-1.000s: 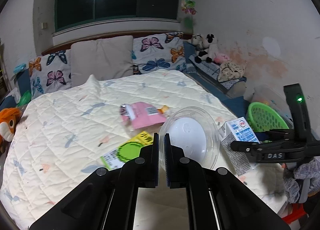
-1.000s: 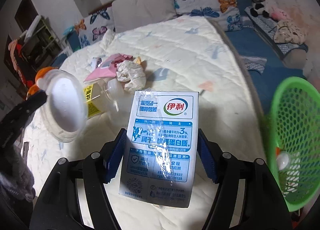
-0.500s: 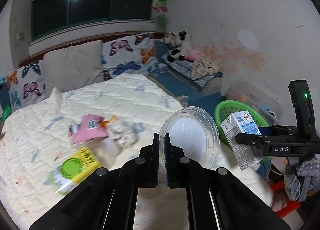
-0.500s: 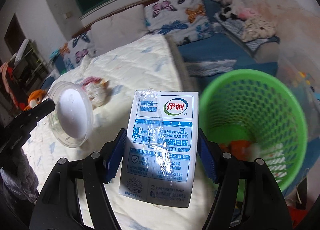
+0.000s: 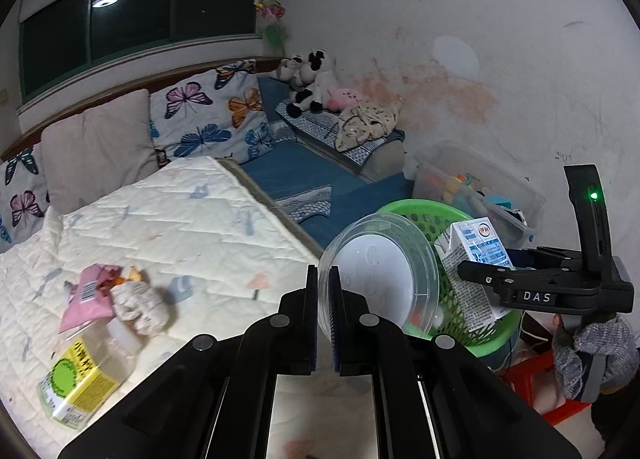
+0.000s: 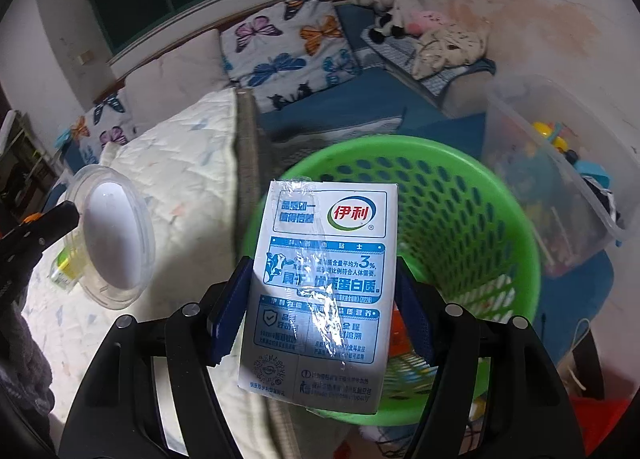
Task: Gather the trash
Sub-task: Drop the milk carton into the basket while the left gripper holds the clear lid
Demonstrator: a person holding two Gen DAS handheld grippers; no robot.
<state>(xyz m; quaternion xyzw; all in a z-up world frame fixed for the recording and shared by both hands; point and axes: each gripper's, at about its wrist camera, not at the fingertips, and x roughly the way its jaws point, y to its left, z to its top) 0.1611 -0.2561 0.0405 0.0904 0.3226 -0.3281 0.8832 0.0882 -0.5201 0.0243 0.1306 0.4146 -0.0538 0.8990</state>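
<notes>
The left tongs point(image 5: 323, 291) pinch the rim of a clear plastic lid point(image 5: 384, 279), its fingers nearly pressed together on the thin edge; the lid stands on edge, now in front of the green basket point(image 6: 496, 219), where a second ago it was over the bed point(image 5: 180, 219). The right tongs point(image 6: 320, 307) clamp a milk carton point(image 6: 320, 283) by its two sides, upright, and have swung from over the quilt to directly above the basket's mouth. In the left view the right tool reaches in level from the right, marked "DAS". The carton bears a red and green logo and "3%". A yellow carton point(image 5: 76, 383), pink wrapper point(image 5: 86, 297) and crumpled tissue point(image 5: 140, 301) lie on the bed
</notes>
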